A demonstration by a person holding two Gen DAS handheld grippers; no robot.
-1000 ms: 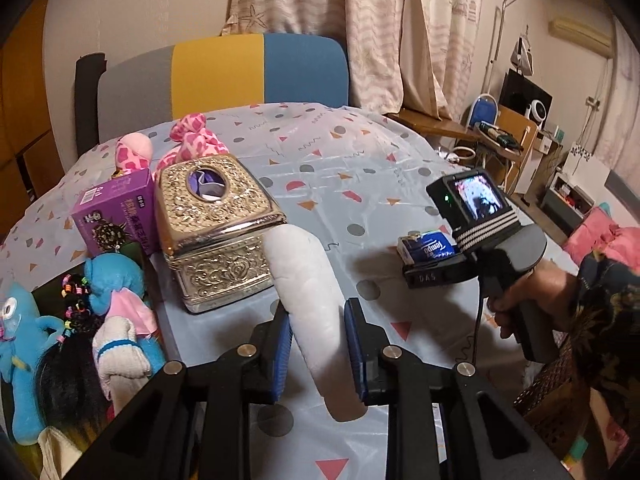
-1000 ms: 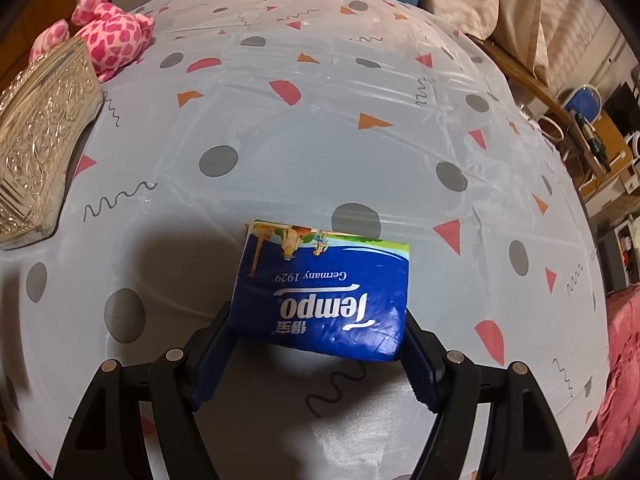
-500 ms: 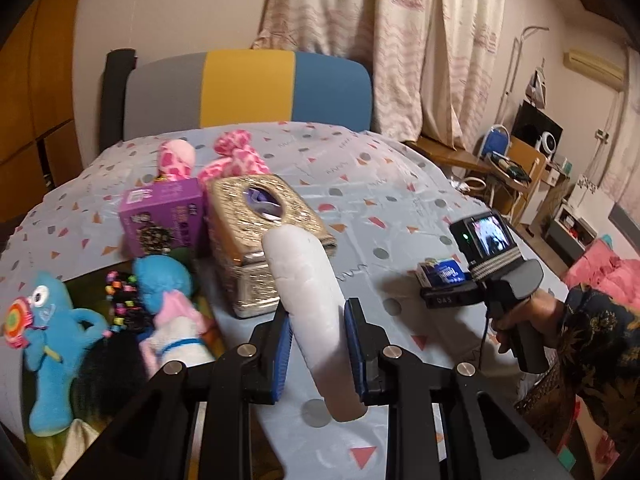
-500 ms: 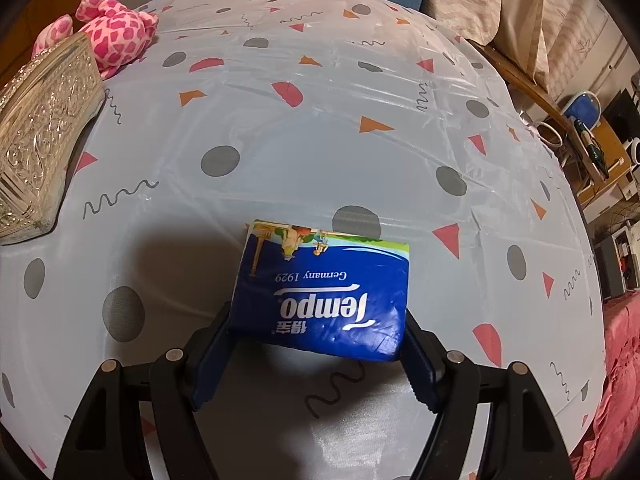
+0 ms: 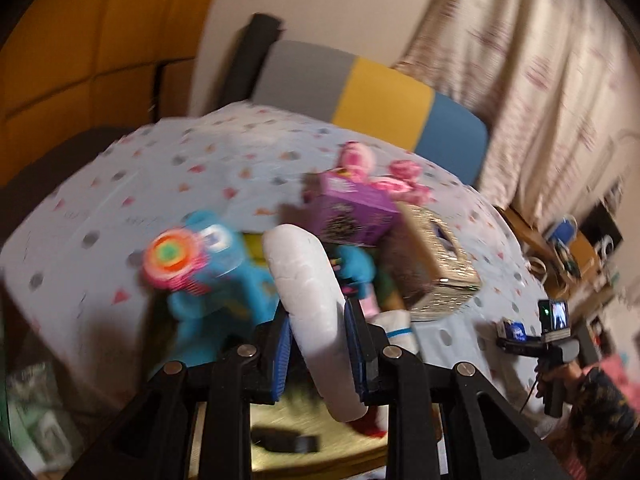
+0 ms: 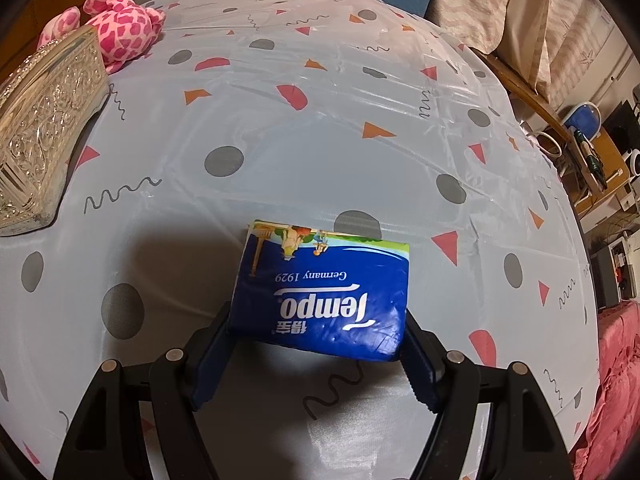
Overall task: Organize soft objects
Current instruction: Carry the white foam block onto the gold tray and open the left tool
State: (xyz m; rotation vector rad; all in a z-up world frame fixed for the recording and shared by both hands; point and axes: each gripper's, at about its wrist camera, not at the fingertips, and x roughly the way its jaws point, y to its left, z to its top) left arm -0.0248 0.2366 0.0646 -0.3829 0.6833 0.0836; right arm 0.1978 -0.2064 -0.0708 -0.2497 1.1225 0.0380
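Observation:
My left gripper (image 5: pixel 317 344) is shut on a white stuffed roll (image 5: pixel 308 292) and holds it in the air above a pile of soft toys: a blue plush with a pink-and-orange lollipop (image 5: pixel 208 268) and a small blue doll (image 5: pixel 356 268). This view is blurred. My right gripper (image 6: pixel 320 344) is shut on a blue Tempo tissue pack (image 6: pixel 324 292) held just above the patterned tablecloth (image 6: pixel 320 120). The right gripper also shows far right in the left wrist view (image 5: pixel 516 334). A pink spotted plush (image 6: pixel 120 28) lies at the back left.
A silver embossed tissue box (image 6: pixel 44 120) stands left of the tissue pack; it also shows in the left wrist view (image 5: pixel 440 252). A purple box (image 5: pixel 352 212) stands beside it. A grey, yellow and blue chair back (image 5: pixel 368 96) is behind the table. Shelves and clutter are at the right.
My left gripper has swung left and tilted with the white roll, now over the toy pile; the view is motion-blurred. My right gripper holds the tissue pack almost still.

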